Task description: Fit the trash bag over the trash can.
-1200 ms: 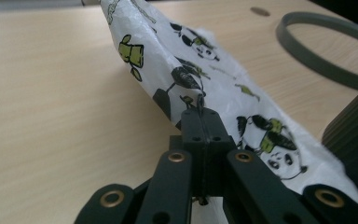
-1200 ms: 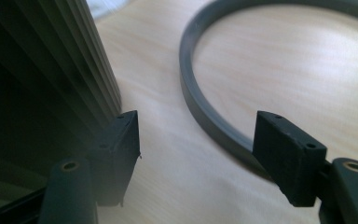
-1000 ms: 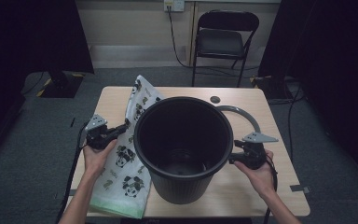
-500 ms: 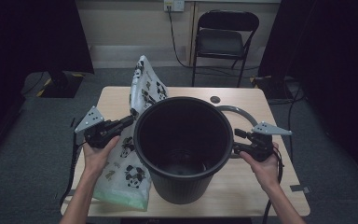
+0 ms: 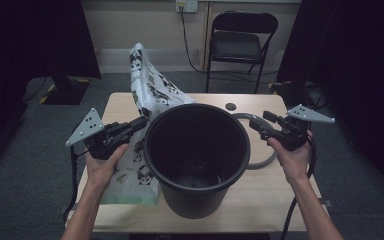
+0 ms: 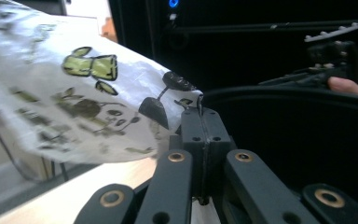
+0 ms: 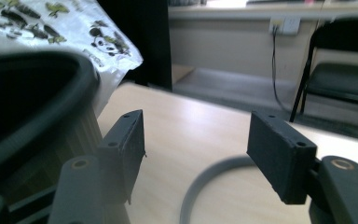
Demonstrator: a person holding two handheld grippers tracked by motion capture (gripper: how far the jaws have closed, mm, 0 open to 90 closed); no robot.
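Observation:
A large black bucket [image 5: 195, 155] stands upright and empty in the middle of the wooden table [image 5: 280, 200]. My left gripper [image 5: 142, 121] is at the bucket's left rim, shut on the edge of a white panda-print plastic bag [image 5: 150, 90]. The bag rises above the table behind the bucket and trails down to the tabletop. In the left gripper view the shut jaws pinch the bag [image 6: 74, 93] next to the bucket rim [image 6: 298, 93]. Right of the bucket, my right gripper [image 5: 256, 125] is held open above the table. Nothing lies between its pads [image 7: 130, 140].
A grey ring [image 5: 260, 145] lies flat on the table behind the bucket's right side, below my right gripper [image 7: 196, 149]. A small dark disc [image 5: 230, 106] sits near the far edge. A black folding chair [image 5: 240, 40] stands beyond the table by the wall.
The left gripper has lifted the bag from lying flat beside the bucket to standing high behind it. Both hands have risen, and the right gripper has come up to rim height.

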